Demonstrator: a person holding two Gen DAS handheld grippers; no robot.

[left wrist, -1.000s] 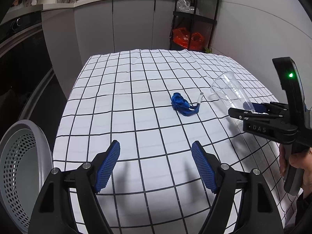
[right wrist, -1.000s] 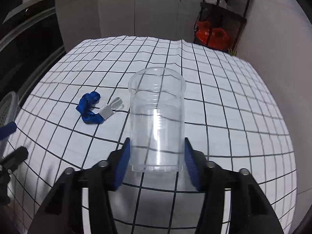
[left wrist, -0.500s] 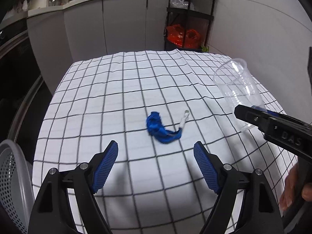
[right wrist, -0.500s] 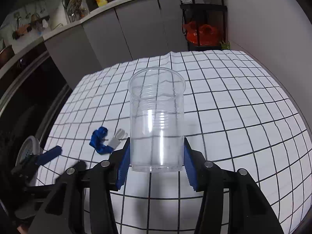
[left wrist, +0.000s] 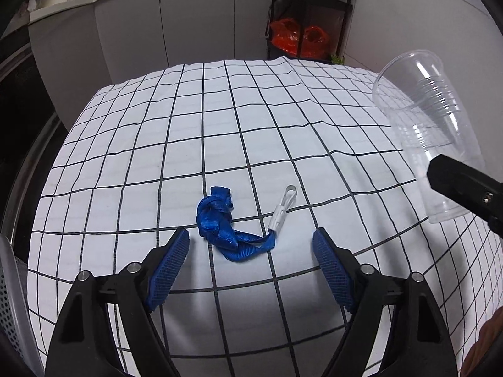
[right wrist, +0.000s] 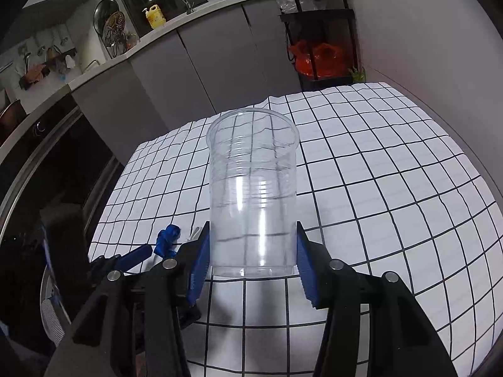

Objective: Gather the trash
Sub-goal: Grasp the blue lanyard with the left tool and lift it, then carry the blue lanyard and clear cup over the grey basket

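We see the table (left wrist: pixel 220 119), covered in a white cloth with a black grid, spreading out ahead of both tongs. A perforated grey basket (left wrist: pixel 9 298) sits at the table's edge, outboard of the left gripper's (left wrist: pixel 251 245) left finger. The right gripper (right wrist: pixel 251 251) pinches a clear plastic cup (right wrist: pixel 253 194) near its base, blue pads pressing both sides, rim pointing away from the tongs. The left gripper's jaws are closing but not yet touching anything. A crumpled blue lanyard (left wrist: pixel 220 223) lies on the cloth just ahead of its fingertips, centred on the gap; its white clip (left wrist: pixel 281 210) lies nearer the right finger.
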